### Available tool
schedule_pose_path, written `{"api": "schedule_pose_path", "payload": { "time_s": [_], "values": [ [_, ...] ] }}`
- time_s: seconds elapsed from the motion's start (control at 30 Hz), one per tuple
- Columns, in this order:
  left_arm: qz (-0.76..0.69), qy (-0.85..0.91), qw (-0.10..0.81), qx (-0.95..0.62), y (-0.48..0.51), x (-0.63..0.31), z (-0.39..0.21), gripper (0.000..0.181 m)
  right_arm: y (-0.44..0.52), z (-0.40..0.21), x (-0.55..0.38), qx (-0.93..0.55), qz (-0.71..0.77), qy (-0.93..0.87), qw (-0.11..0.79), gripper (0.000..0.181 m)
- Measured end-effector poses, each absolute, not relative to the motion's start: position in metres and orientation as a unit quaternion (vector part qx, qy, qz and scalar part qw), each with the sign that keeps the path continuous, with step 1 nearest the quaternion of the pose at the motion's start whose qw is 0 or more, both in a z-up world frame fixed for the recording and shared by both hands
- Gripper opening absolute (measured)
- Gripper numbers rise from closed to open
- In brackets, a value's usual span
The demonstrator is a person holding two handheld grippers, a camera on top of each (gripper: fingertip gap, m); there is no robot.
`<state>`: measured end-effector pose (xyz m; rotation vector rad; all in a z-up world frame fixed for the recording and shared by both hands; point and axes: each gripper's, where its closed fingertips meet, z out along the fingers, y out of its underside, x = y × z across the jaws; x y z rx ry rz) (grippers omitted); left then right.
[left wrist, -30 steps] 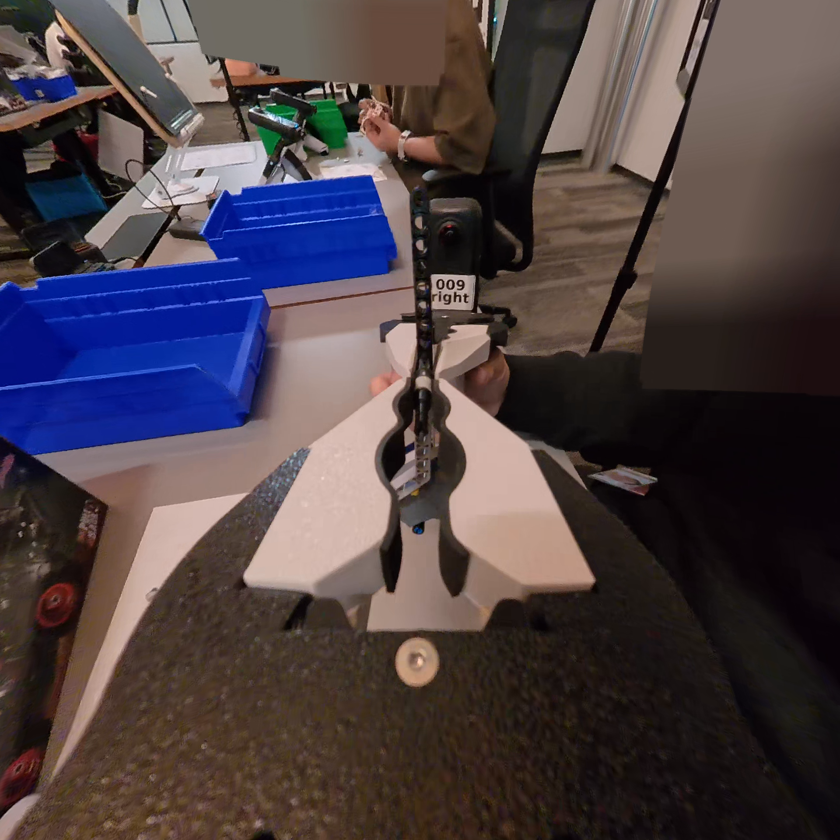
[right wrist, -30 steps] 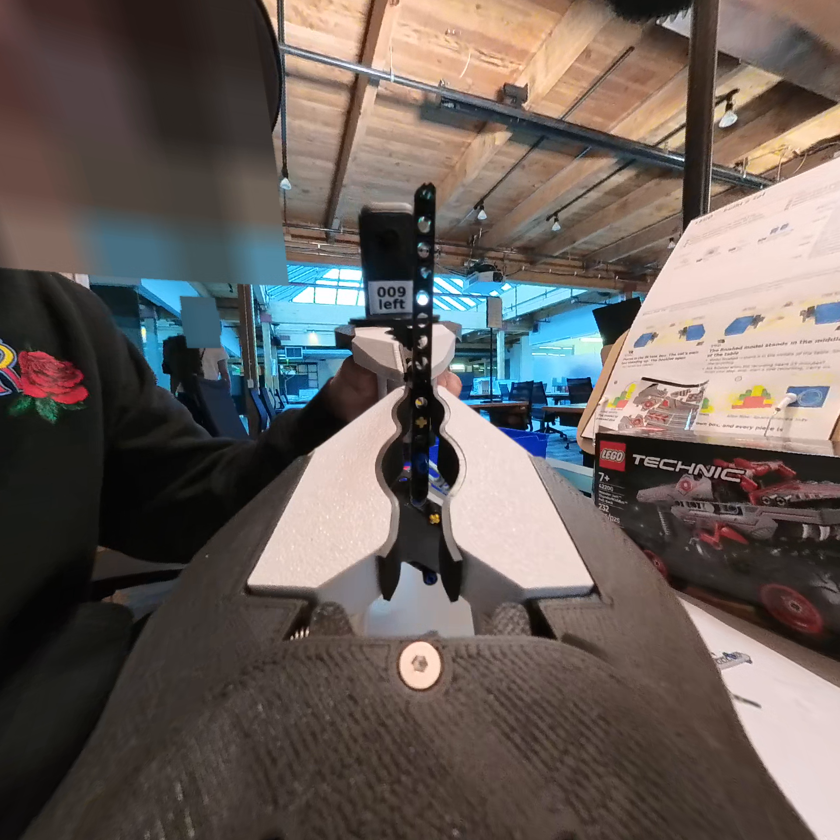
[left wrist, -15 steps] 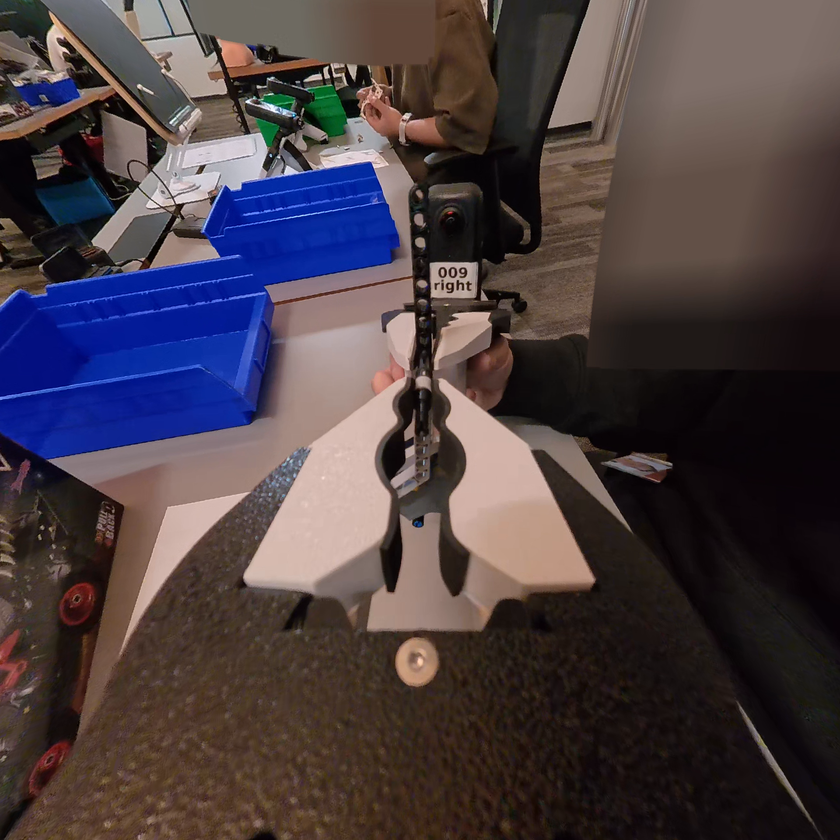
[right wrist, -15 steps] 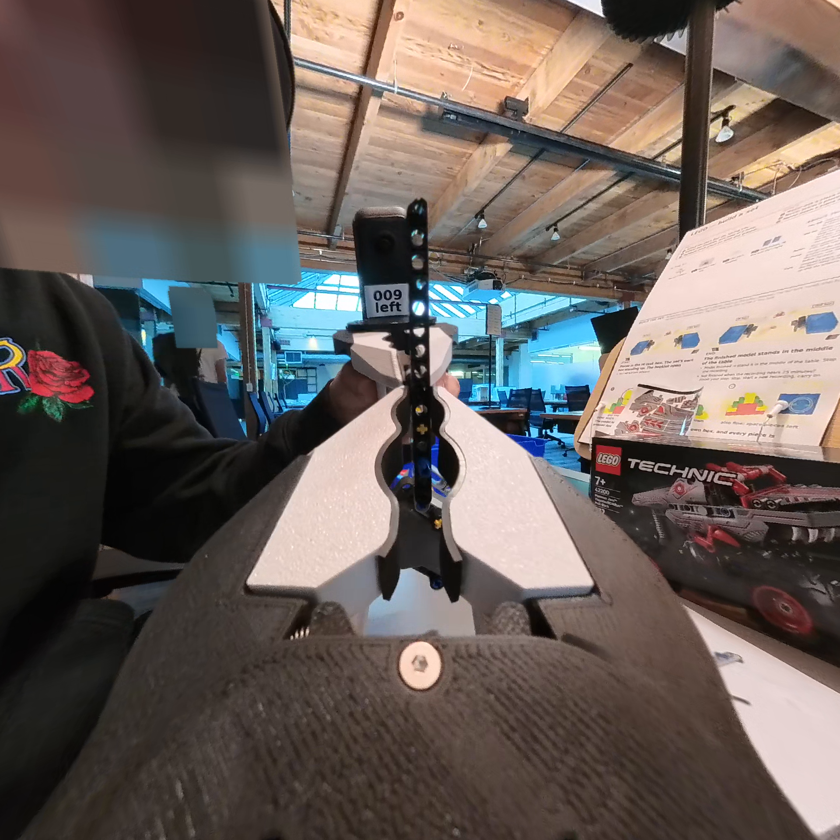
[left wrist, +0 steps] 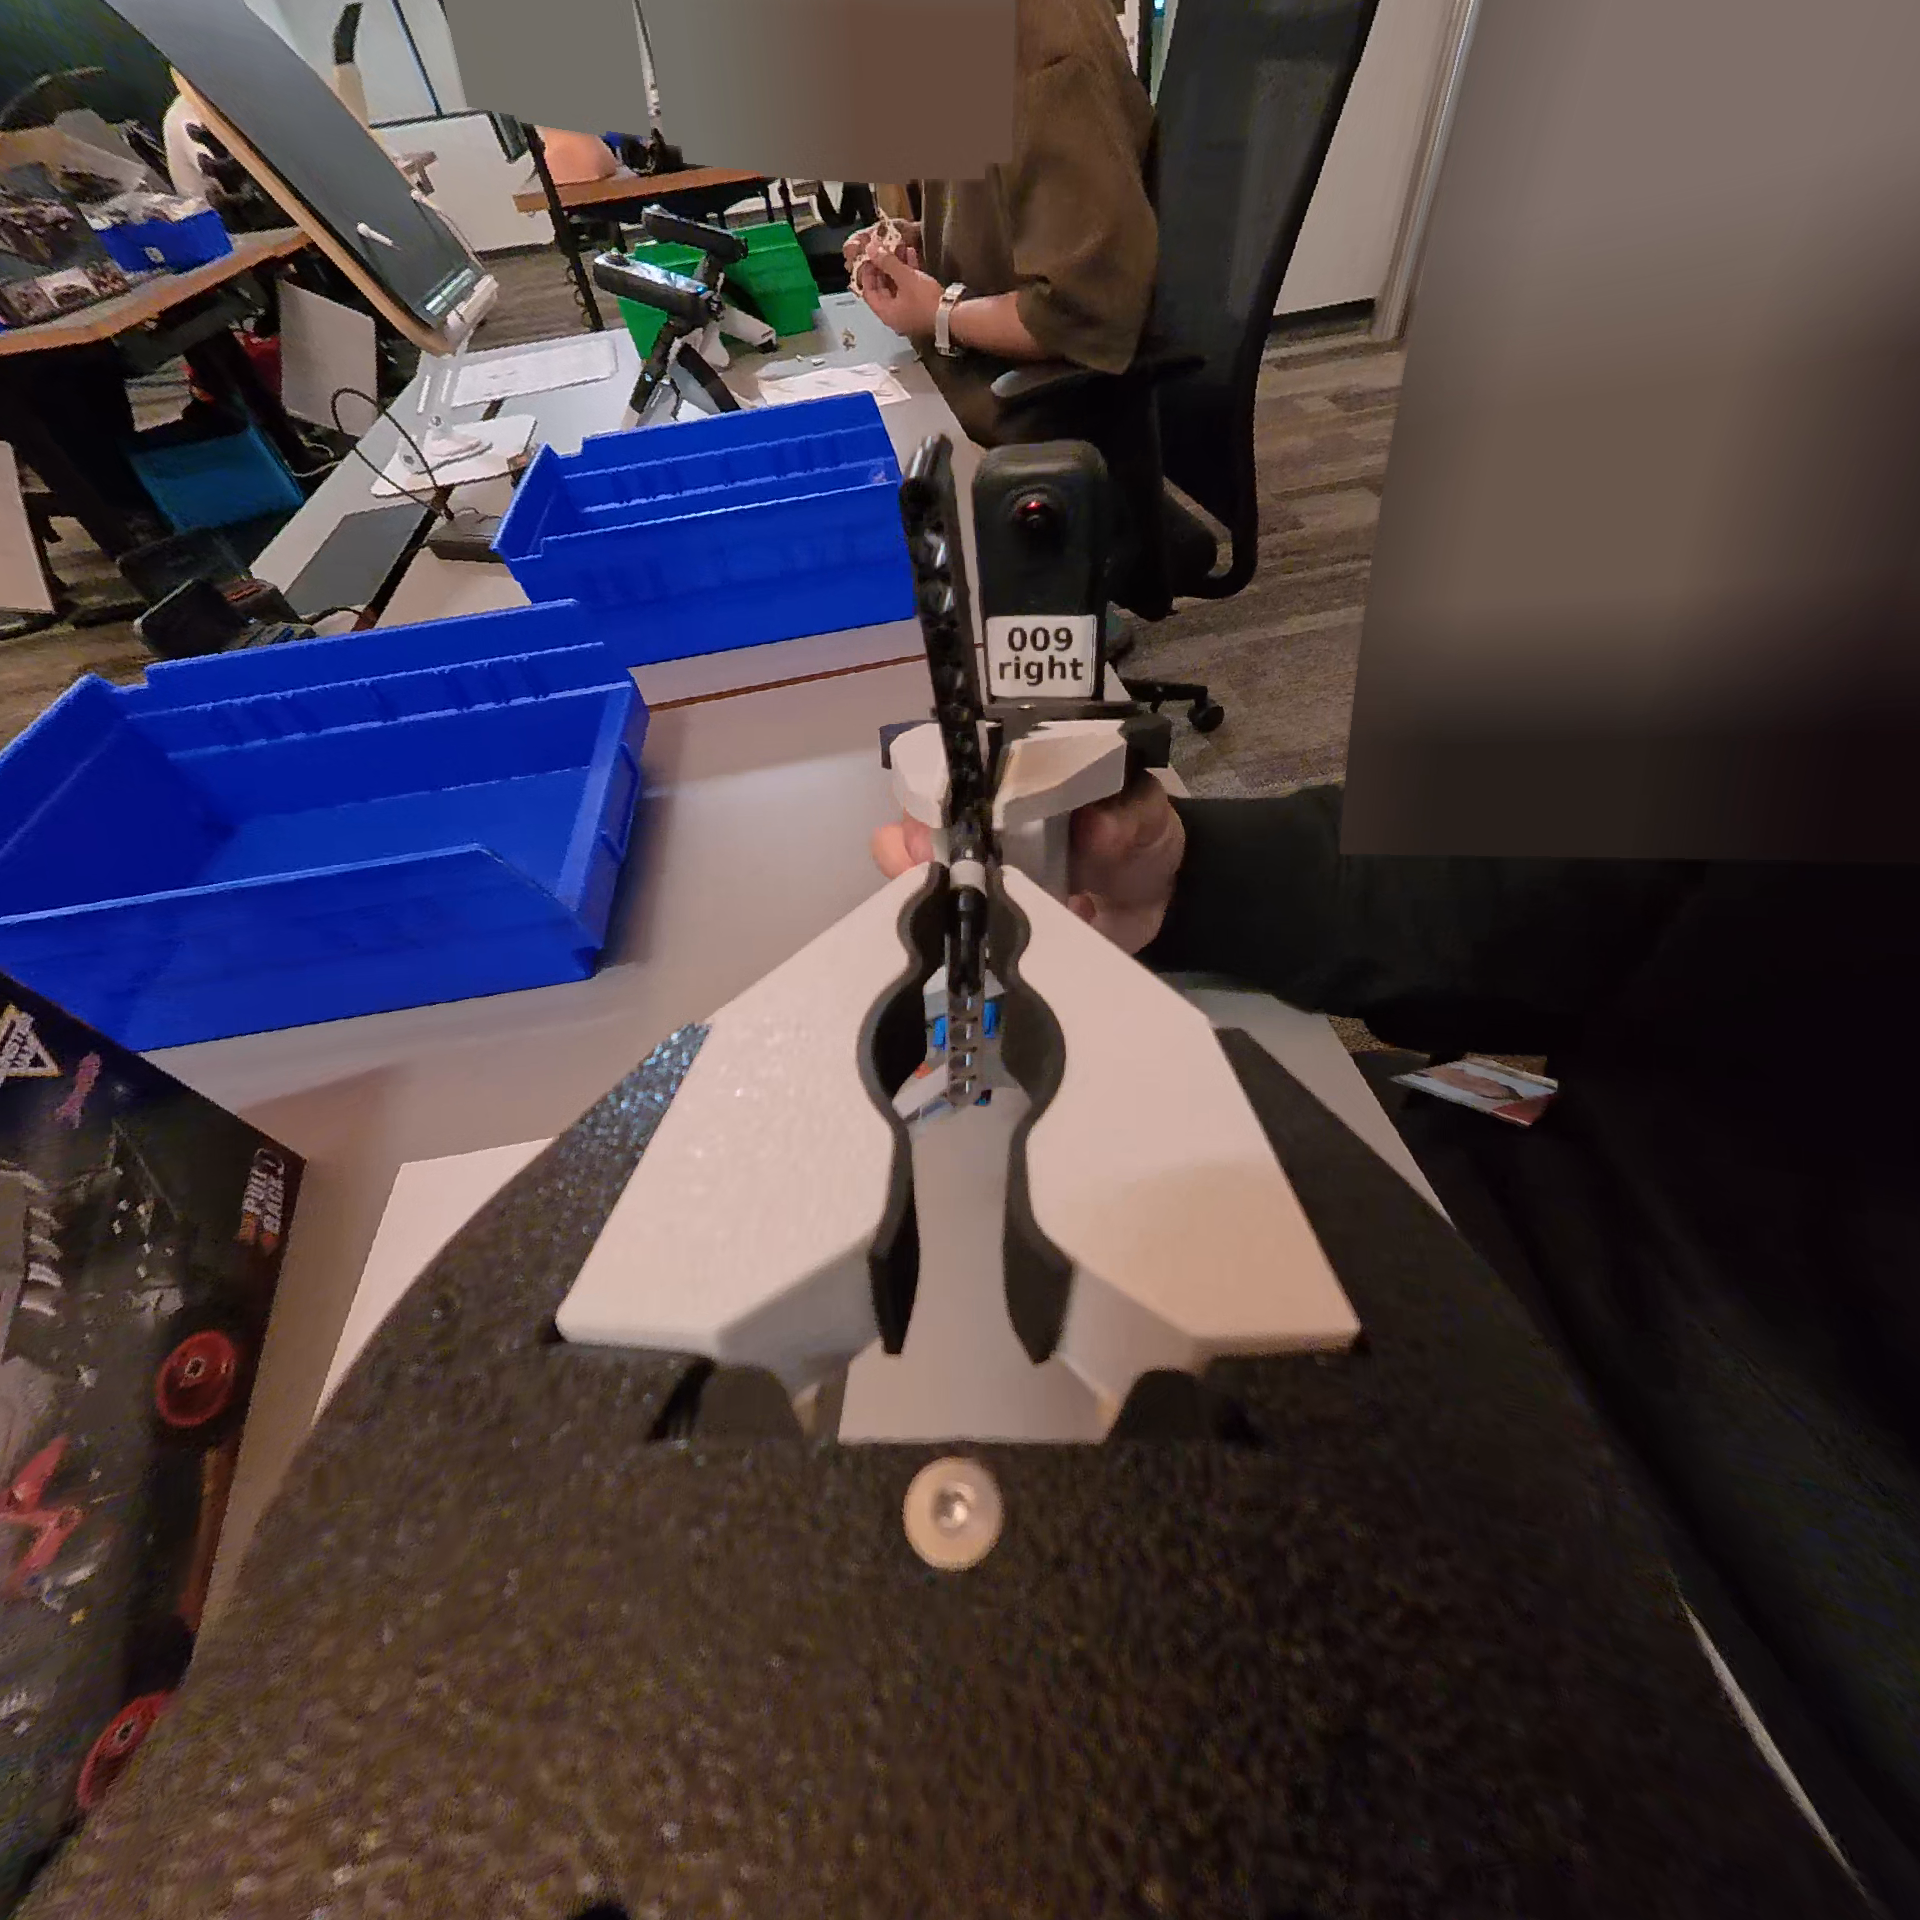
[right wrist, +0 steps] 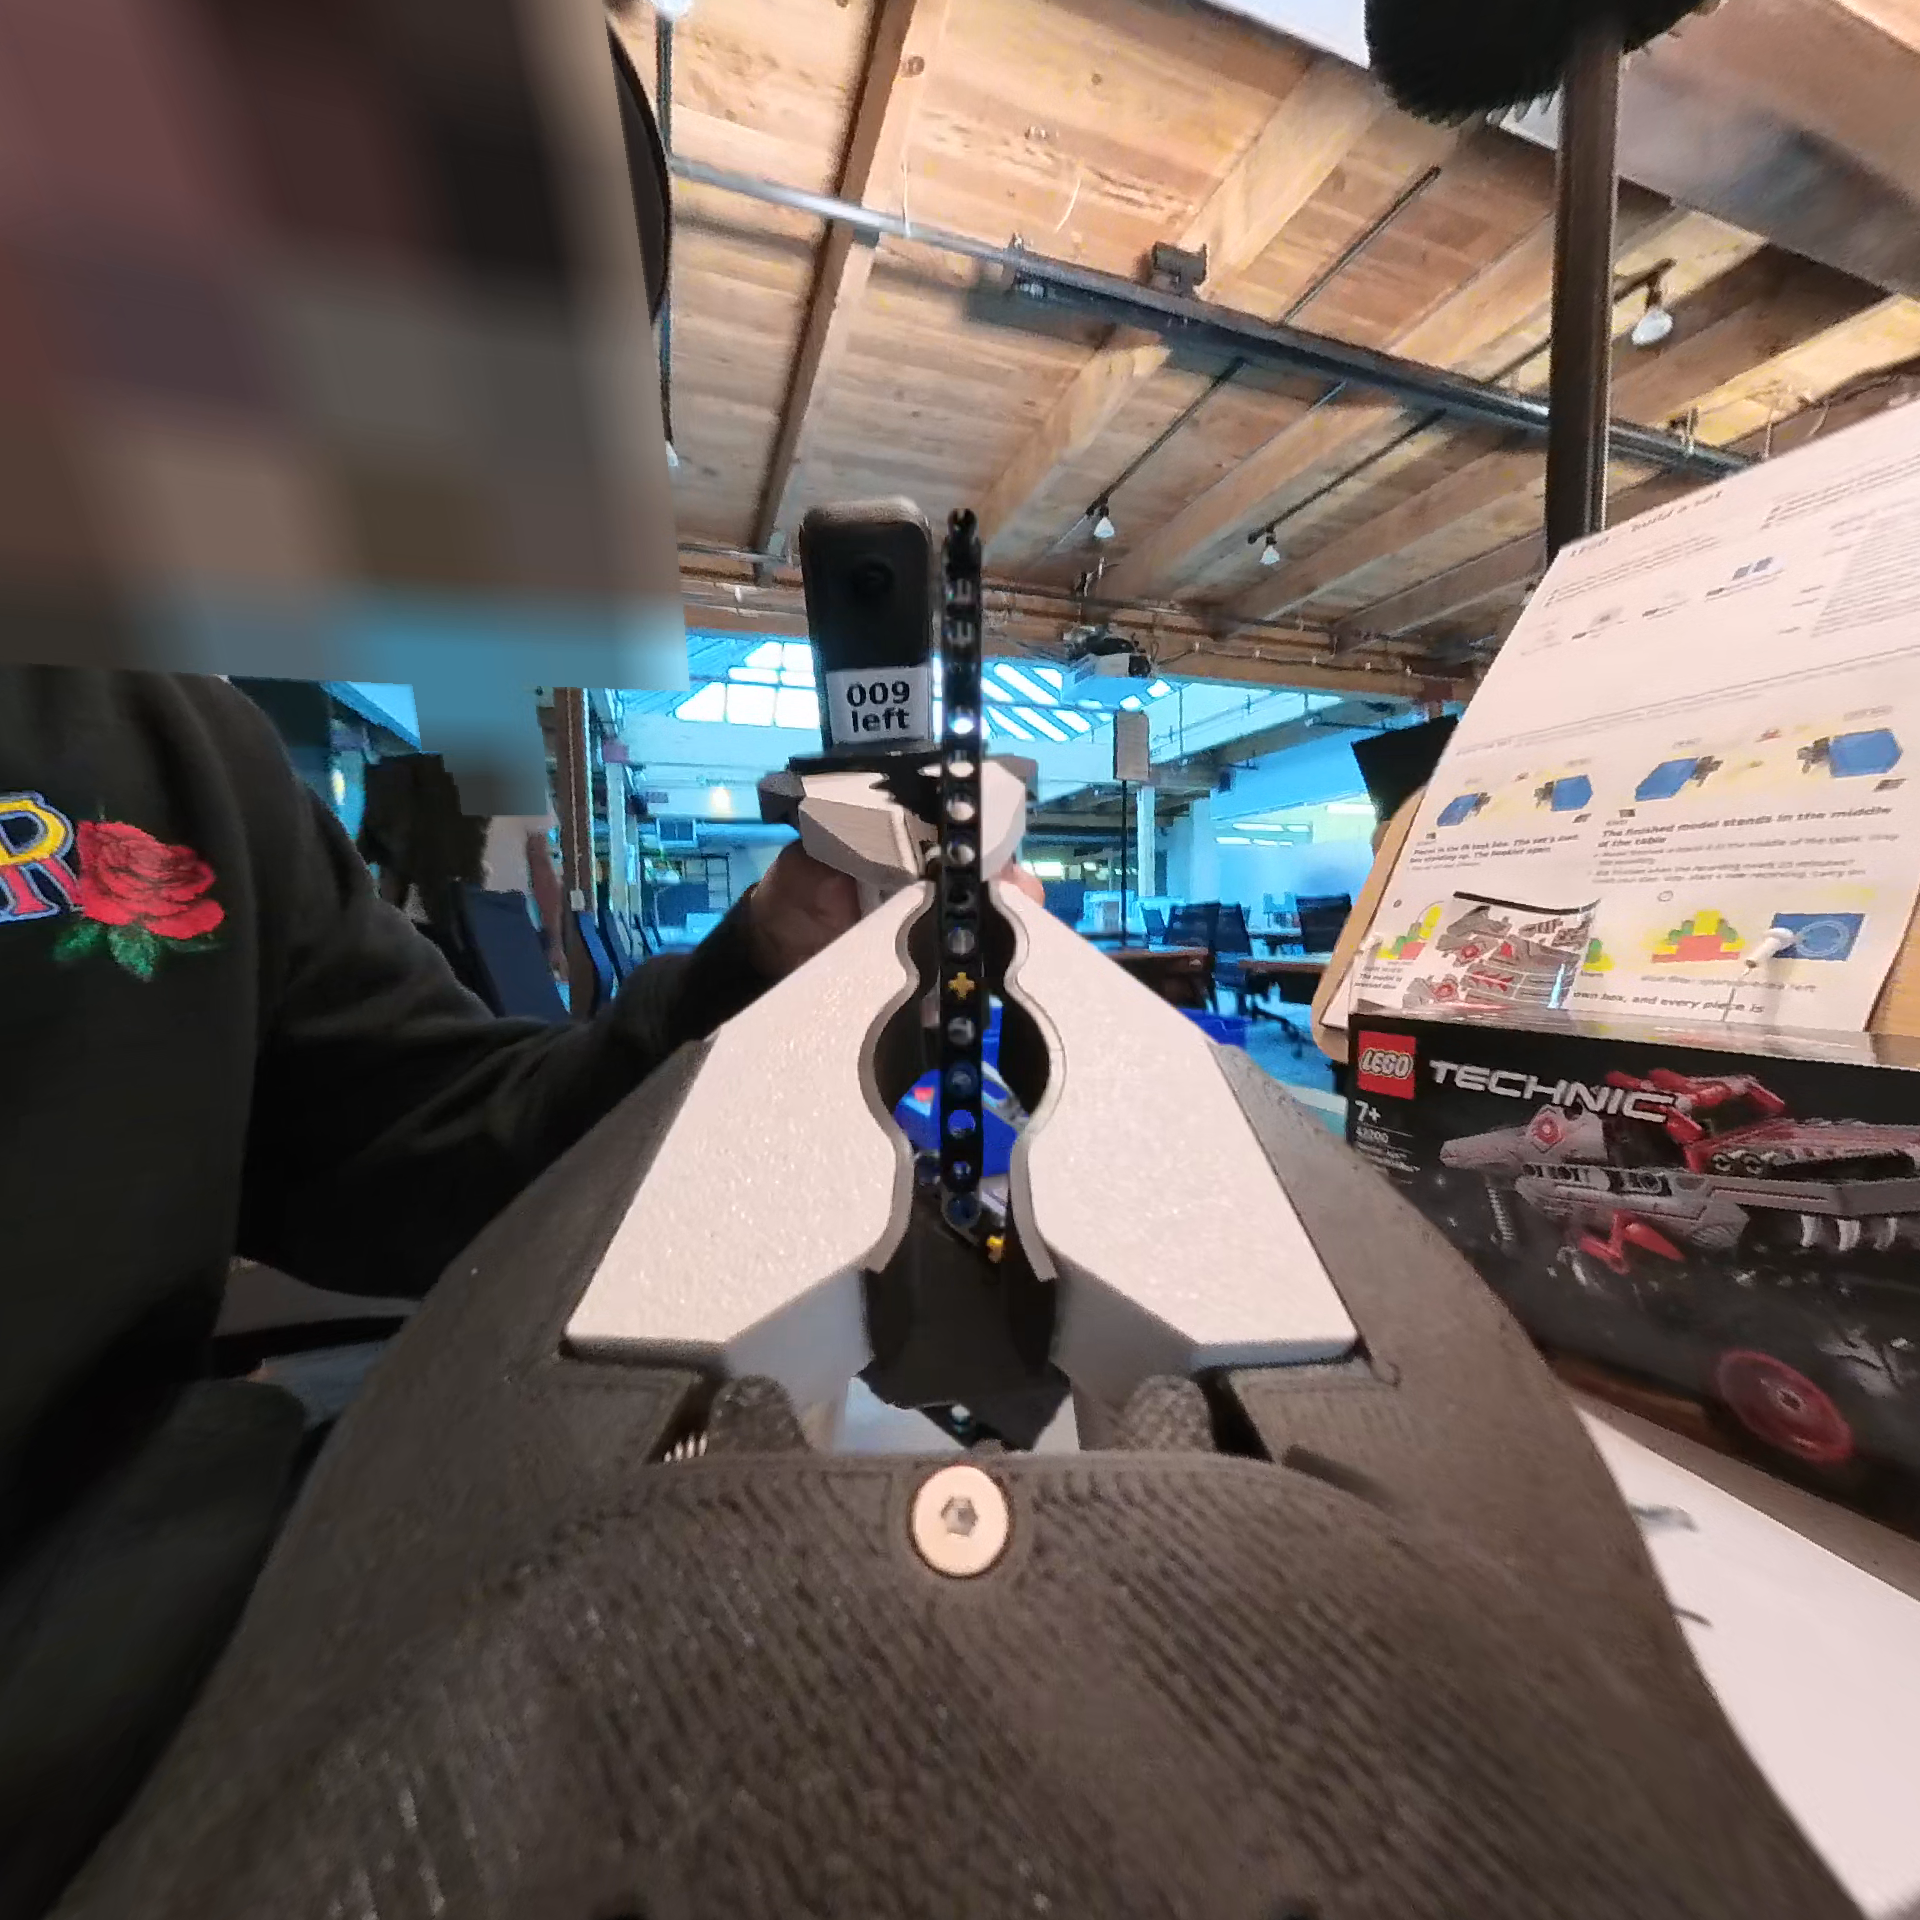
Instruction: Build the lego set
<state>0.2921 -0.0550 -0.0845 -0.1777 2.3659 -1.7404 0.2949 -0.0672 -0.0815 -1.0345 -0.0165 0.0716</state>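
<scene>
Two grippers face each other at the middle of both frames, each pinching the same long black lego beam (left wrist: 951, 665) edge-on. In the left wrist view the left gripper (left wrist: 961, 894) has its white fingers (left wrist: 790, 1143) drawn together, tips pressed on the lower part of the beam, which rises slightly tilted through the centre of the frame. Small blue pieces (left wrist: 961, 1039) sit on the beam in the rounded gap between the fingers. Beyond it the right gripper (left wrist: 971, 790) clamps the beam too, held by a hand (left wrist: 1127, 862) in a dark sleeve. In the right wrist view the right gripper's tips meet on the beam near centre frame, and a yellow cross-shaped pin end (right wrist: 961, 985) shows in one hole. Two blue bins (left wrist: 312, 800) stand on the table (left wrist: 758, 831) at left of the left wrist view. A lego box (right wrist: 1662, 1195) rests at lower right of the right wrist view, with an instruction sheet (right wrist: 1683, 831) propped above it.
</scene>
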Motion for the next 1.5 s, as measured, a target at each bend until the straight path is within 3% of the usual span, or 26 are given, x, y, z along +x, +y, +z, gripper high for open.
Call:
{"api": "schedule_pose_path", "payload": {
  "time_s": [0.63,1.13,1.5],
  "values": [
    [-0.639,0.756,0.115,-0.085,-0.068,0.293,-0.067,0.005,-0.086,-0.057,0.294,-0.352,0.132,0.008,0.927,0.003],
    [-0.685,0.72,0.042,-0.101,-0.064,0.294,-0.06,0.005,-0.087,-0.052,0.299,-0.343,0.125,0.026,0.931,0.003],
    [-0.66,0.735,0.108,-0.107,-0.069,0.295,-0.06,0.005,-0.087,-0.055,0.3,-0.331,0.127,0.031,0.934,0.004]
  ]
}}
